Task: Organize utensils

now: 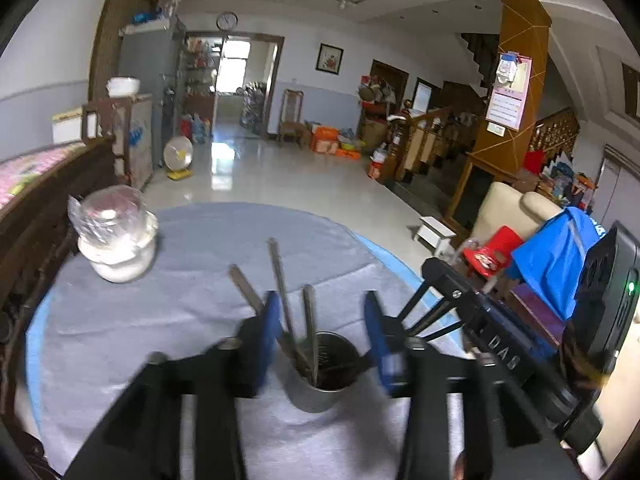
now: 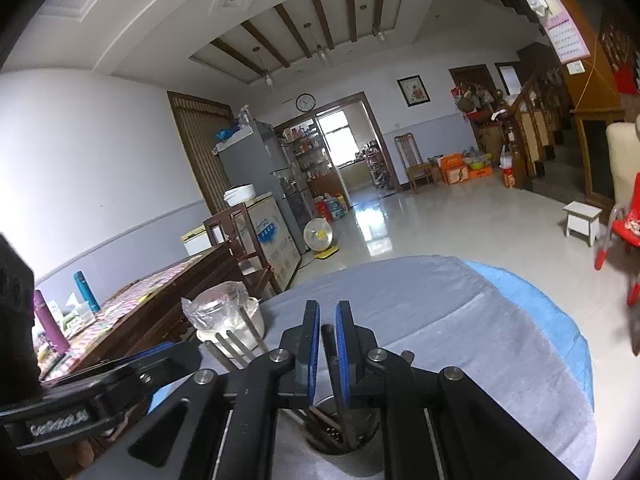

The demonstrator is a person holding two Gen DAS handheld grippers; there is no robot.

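The metal cup (image 1: 324, 376) stands upright on the round table (image 1: 192, 320), toward its near edge, on a grey cloth (image 1: 160, 344) that covers the top. 3 long metal utensils (image 1: 310, 320) stand in the cup and lean toward the table's far-left edge; their lower ends sit inside the cup, and their type cannot be told from these views.

The left gripper (image 1: 320, 332) is positioned around the cup mouth with its blue pads part open; 1 pad lies to each side of the utensil shafts and neither pad presses on them. The frame is blurred here, so light contact on the left pad cannot be ruled out.

The right gripper (image 2: 328, 354) hangs directly above the same cup (image 2: 344, 436). Its jaws are almost closed, with a narrow gap, and a flat metal utensil handle (image 2: 347, 420) runs down from between the pads into the cup.

A clear lidded jar (image 1: 114, 236) stands near the table's far-left edge, well apart from the cup
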